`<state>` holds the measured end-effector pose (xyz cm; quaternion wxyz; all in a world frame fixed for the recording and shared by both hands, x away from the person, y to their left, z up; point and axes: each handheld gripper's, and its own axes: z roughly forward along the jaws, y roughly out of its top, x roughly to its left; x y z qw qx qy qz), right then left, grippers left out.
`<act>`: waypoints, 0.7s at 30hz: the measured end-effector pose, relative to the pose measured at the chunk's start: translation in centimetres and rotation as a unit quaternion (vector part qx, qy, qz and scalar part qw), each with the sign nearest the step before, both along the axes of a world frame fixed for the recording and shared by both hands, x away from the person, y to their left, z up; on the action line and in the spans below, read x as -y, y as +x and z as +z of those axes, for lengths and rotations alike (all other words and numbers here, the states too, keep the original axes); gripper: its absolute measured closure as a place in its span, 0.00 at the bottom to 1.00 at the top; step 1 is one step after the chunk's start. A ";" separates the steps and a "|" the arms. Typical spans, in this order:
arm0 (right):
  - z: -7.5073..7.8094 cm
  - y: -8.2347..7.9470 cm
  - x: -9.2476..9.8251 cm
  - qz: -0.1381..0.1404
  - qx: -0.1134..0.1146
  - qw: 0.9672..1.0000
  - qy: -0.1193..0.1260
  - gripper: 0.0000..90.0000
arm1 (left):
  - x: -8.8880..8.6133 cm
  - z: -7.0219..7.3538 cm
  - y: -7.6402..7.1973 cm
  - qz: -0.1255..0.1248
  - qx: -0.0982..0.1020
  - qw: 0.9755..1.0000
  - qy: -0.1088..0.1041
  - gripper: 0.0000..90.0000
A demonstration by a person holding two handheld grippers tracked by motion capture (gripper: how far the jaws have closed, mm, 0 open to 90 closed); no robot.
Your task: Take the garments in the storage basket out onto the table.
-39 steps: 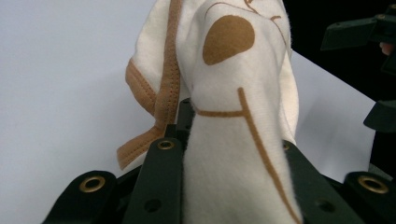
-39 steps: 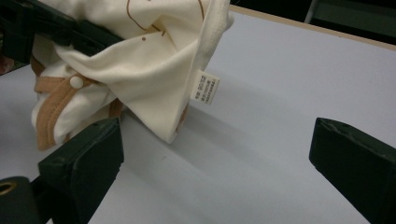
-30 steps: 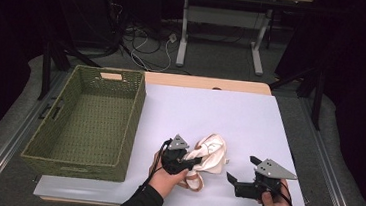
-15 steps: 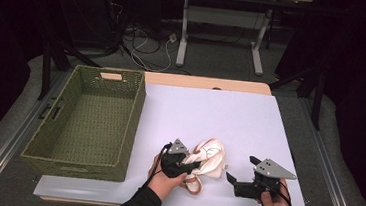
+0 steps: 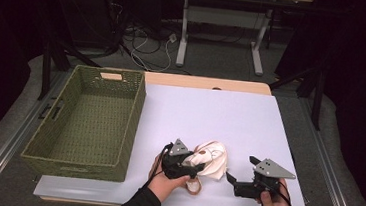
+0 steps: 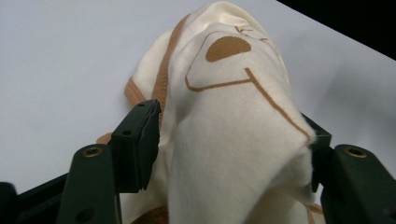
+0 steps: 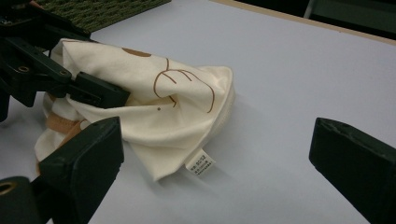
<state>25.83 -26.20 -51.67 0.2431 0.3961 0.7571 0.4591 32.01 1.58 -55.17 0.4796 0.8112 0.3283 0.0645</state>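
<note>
While the left gripper [image 5: 196, 170] has just been opening around the cream cloth [image 5: 211, 158], the right gripper [image 5: 230, 180] waits open just right of it.

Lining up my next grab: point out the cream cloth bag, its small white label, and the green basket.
cream cloth bag [image 6: 233, 121], left gripper view, on its printed front panel.
small white label [image 7: 200, 166], right gripper view, on the tag at the bag's lower edge.
green basket [image 5: 128, 123], high view, on its right wall.

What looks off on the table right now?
The cloth bag lies crumpled in a heap, one fold standing up between the left gripper's parted jaws, which have just been opening. Its tan strap trails loose underneath. The basket sits square.
</note>
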 end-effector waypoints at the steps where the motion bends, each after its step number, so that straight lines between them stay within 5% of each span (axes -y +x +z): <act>1: 0.0 0.0 0.0 0.001 0.002 1.000 0.000 0.03 | 0.0 0.1 -0.1 0.000 0.000 1.000 0.002 0.40; 12: -0.1 0.1 -0.1 0.004 0.001 1.000 -0.001 0.03 | -1.4 1.2 -0.6 -0.004 0.032 0.999 -0.018 0.39; 16: -0.2 0.2 -0.3 0.004 -0.001 1.000 0.000 0.03 | -1.8 1.6 -0.6 -0.014 0.019 0.999 -0.036 0.40; 18: -0.3 0.2 -0.4 0.008 -0.002 1.000 -0.004 0.03 | -2.0 1.9 -0.6 -0.010 -0.004 0.999 -0.044 0.41; 21: -0.3 0.2 -0.7 0.010 -0.003 1.000 -0.004 0.03 | -2.4 2.6 -0.6 -0.007 0.001 0.999 -0.034 0.39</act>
